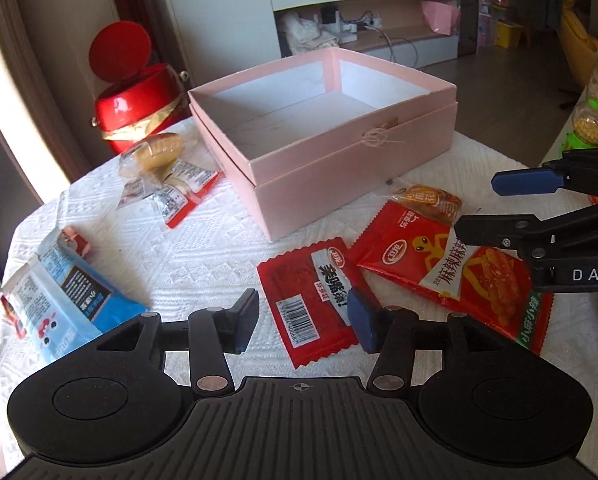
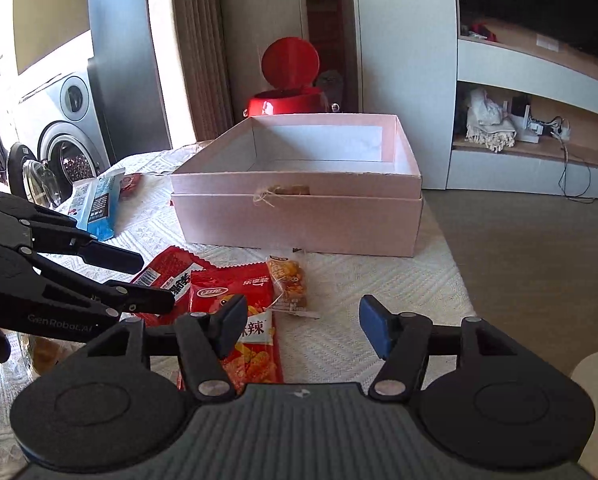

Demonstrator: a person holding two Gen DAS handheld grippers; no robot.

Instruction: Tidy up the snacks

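An open pink box [image 1: 339, 184] [image 2: 299, 228], with nothing inside, stands at the back of the white tablecloth. In front of it lie a small red packet [image 1: 291, 280] [image 2: 171, 272], a larger red spicy-snack packet [image 1: 403, 252] [image 2: 219, 292] and a small clear-wrapped orange snack [image 1: 431, 196] [image 2: 289, 280]. My left gripper [image 1: 305, 320] [image 2: 155, 283] hangs open just over the small red packet, which lies flat between its fingers. My right gripper [image 2: 303, 328] [image 1: 477, 207] is open above the cloth; its left finger overlaps the larger red packet.
A blue packet [image 1: 71, 296] [image 2: 97, 204] and wrapped bread rolls [image 1: 159, 152] lie at the table's left. A red bin [image 1: 135, 112] [image 2: 287, 100] with raised lid stands behind the table. Jars [image 1: 591, 128] stand at the far right; a washing machine [image 2: 71, 152] is beyond the left edge.
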